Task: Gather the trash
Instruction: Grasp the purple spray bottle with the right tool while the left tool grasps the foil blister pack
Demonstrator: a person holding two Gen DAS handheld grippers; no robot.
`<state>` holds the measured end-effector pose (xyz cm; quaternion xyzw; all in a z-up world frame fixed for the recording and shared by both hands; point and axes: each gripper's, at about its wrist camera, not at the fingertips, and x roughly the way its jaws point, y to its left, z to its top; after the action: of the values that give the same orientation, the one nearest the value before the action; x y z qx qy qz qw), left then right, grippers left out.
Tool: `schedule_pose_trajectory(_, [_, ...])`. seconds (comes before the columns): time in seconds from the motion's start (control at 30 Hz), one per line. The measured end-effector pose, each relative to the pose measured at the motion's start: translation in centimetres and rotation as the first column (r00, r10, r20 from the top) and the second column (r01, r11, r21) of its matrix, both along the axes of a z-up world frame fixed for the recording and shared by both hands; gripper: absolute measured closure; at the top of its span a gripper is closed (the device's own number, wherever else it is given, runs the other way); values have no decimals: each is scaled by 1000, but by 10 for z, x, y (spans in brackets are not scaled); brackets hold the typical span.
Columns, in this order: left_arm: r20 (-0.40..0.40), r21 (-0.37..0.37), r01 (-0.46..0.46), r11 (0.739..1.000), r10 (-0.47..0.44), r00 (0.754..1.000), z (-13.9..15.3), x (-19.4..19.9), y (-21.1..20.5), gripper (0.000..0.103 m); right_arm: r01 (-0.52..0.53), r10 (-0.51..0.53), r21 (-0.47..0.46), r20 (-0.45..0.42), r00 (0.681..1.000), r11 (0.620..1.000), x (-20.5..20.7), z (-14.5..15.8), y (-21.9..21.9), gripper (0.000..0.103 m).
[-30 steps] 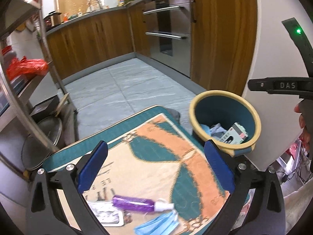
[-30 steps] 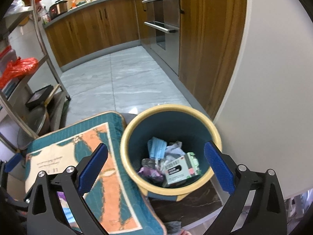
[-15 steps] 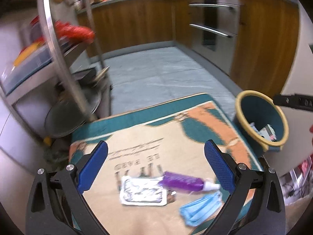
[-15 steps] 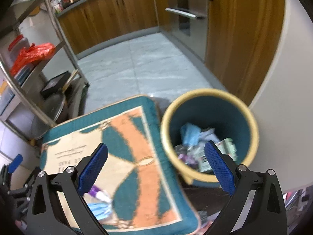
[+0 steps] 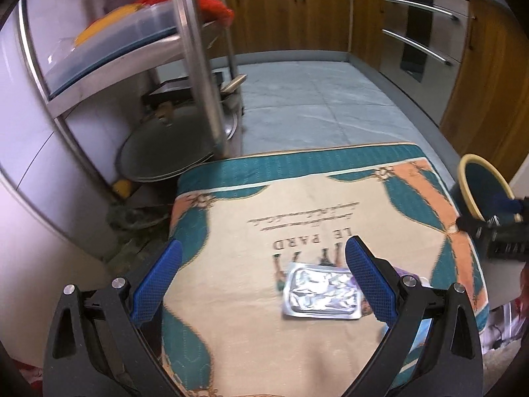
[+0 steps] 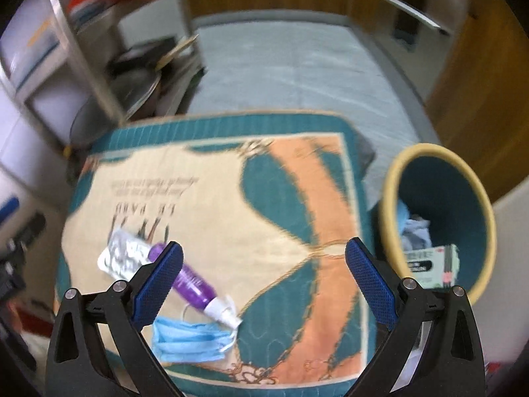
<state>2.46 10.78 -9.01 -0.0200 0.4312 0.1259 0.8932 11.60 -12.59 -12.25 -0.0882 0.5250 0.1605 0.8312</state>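
Note:
A patterned teal and orange mat (image 5: 314, 211) (image 6: 264, 198) carries a silver foil blister pack (image 5: 322, 296) (image 6: 124, 258), a purple tube with a white cap (image 6: 195, 284) and a blue face mask (image 6: 193, 339). A teal bin with a yellow rim (image 6: 443, 218) (image 5: 479, 185) stands at the mat's right edge and holds crumpled trash and a small box. My left gripper (image 5: 264, 281) hangs open over the mat, left of the foil pack. My right gripper (image 6: 264, 281) is open and empty above the mat, with the tube beside its left finger.
A steel shelf rack (image 5: 195, 66) with pan lids (image 5: 172, 152) and containers stands left of the mat. Wooden cabinets (image 5: 297, 10) and an oven (image 5: 426, 33) line the far wall past a grey tiled floor (image 5: 314, 99). The other gripper (image 5: 502, 238) shows at the right edge.
Both grippers have swung left, away from the bin and over the mat. The foil pack, tube and mask now lie closer under them. Both stay open and empty.

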Motion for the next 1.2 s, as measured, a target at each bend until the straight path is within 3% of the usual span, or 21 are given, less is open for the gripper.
schedule_pose_trajectory(0.3, [-13, -34, -31, 999, 31, 999, -6, 5, 16, 6, -190, 178, -99, -115, 977, 977, -13, -43, 44, 13])
schedule_pose_trajectory(0.37, [-20, -36, -30, 999, 29, 999, -9, 7, 18, 6, -218, 200, -118, -148, 969, 969, -14, -54, 52, 23])
schedule_pose_trajectory(0.47, [-27, -52, -33, 998, 31, 999, -13, 10, 21, 6, -230, 205, -116, -195, 959, 966, -13, -64, 58, 29])
schedule_pose_trajectory(0.6, [-34, -45, -22, 999, 20, 999, -17, 12, 22, 6, -246, 222, -97, -209, 953, 964, -10, -71, 67, 40])
schedule_pose_trajectory(0.7, [-40, -51, -20, 999, 18, 999, -20, 14, 22, 6, -271, 238, -108, -245, 940, 957, -10, -83, 77, 58])
schedule_pose_trajectory(0.8, [-53, -56, -14, 998, 11, 999, -24, 18, 21, 6, -291, 256, -117, -248, 934, 949, -9, -89, 84, 64])
schedule_pose_trajectory(1.0, [-104, -77, 8, 997, -17, 994, -40, 29, 8, 6, -212, 196, -65, -201, 960, 975, 4, -74, 70, 65])
schedule_pose_trajectory(1.2, [-172, -103, -124, 987, 105, 979, -62, 33, -14, 6, -99, 99, 5, -140, 985, 995, 17, -52, 42, 65])
